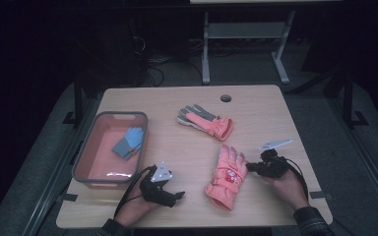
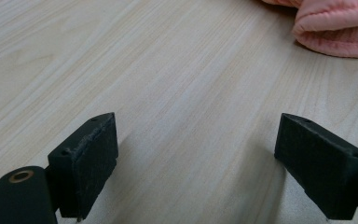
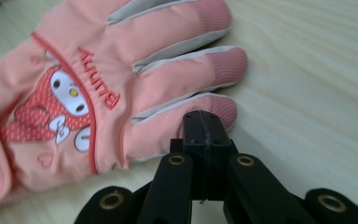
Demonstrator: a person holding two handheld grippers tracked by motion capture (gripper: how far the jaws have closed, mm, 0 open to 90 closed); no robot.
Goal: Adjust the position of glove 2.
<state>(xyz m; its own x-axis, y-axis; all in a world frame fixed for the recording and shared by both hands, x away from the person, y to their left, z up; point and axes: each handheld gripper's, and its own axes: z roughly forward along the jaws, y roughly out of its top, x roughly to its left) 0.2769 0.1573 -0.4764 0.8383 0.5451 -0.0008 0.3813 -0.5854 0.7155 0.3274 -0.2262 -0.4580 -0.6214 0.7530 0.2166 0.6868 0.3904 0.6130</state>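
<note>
A pink winter glove (image 1: 226, 177) with a cartoon bunny and the word "Bunny" (image 3: 98, 84) lies back up on the wooden table (image 1: 187, 152), fingers pointing away from me. My right gripper (image 1: 248, 168) is shut, its two pads flush together with no fabric showing between them; the tips (image 3: 206, 119) sit right at the glove's outermost finger. My left gripper (image 1: 179, 195) rests low near the front edge, left of the glove, jaws wide open (image 2: 200, 149) over bare wood. The glove's ribbed cuff (image 2: 335, 32) lies ahead of it to the right. A second pink glove (image 1: 205, 121) lies palm up farther back.
A grey-rimmed pink bin (image 1: 120, 114) stands at the table's left side with a blue-grey glove (image 1: 128, 142) inside. A cable hole (image 1: 225, 98) sits near the far edge. Beyond the table, a desk frame (image 1: 246, 39) stands on the dark floor.
</note>
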